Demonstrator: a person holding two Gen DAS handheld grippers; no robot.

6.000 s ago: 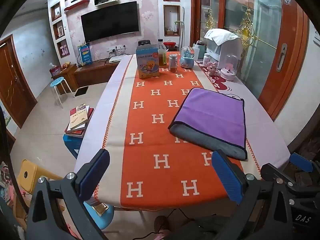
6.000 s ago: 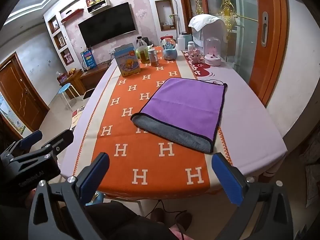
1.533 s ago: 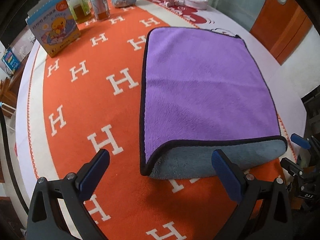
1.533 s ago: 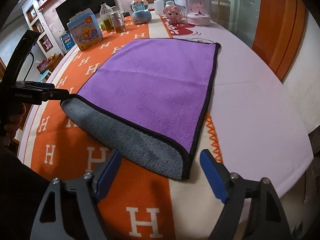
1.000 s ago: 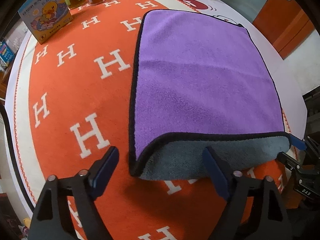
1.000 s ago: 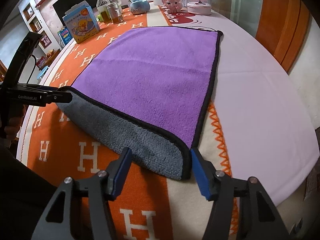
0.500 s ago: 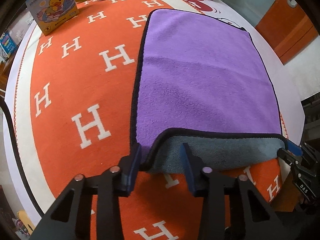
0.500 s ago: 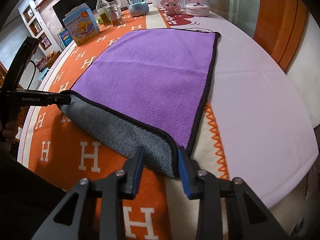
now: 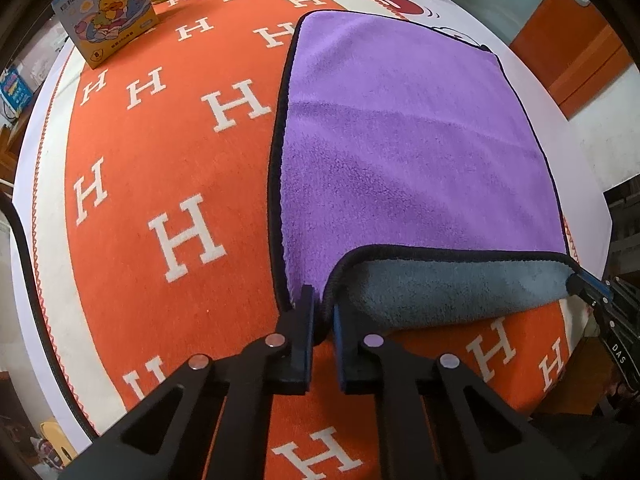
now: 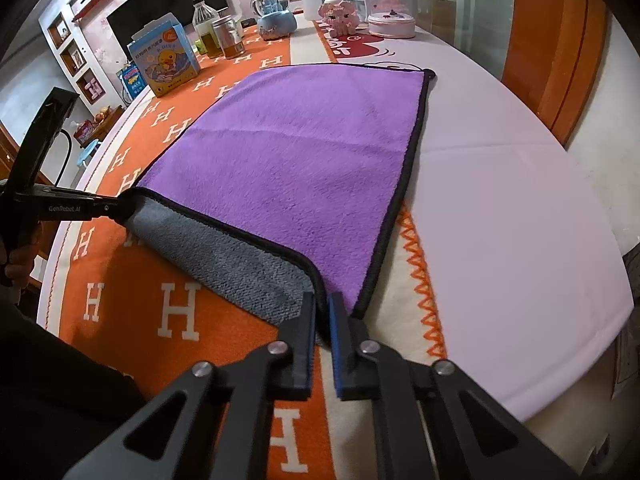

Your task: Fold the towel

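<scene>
A purple towel (image 9: pixel 400 136) with a grey underside and black trim lies folded on the orange H-patterned table runner (image 9: pixel 168 152). My left gripper (image 9: pixel 322 304) is shut on the towel's near left corner. My right gripper (image 10: pixel 322 304) is shut on the towel's (image 10: pixel 304 152) near right corner. Both near corners are lifted slightly, so the grey underside (image 10: pixel 232 256) shows along the front edge. The left gripper also shows in the right wrist view (image 10: pixel 120 204), and the right gripper shows in the left wrist view (image 9: pixel 580 280).
A duck-print box (image 10: pixel 164 60), a bottle (image 10: pixel 206 26), a jar (image 10: pixel 228 38), a blue snow globe (image 10: pixel 274 10), a pink toy (image 10: pixel 338 12) and a glass dome (image 10: pixel 390 0) stand at the table's far end. The table edge (image 10: pixel 580 384) is close on the right.
Both grippers moved in from well back to the towel's near corners, closed from wide open, and now pinch the corners and have raised them slightly.
</scene>
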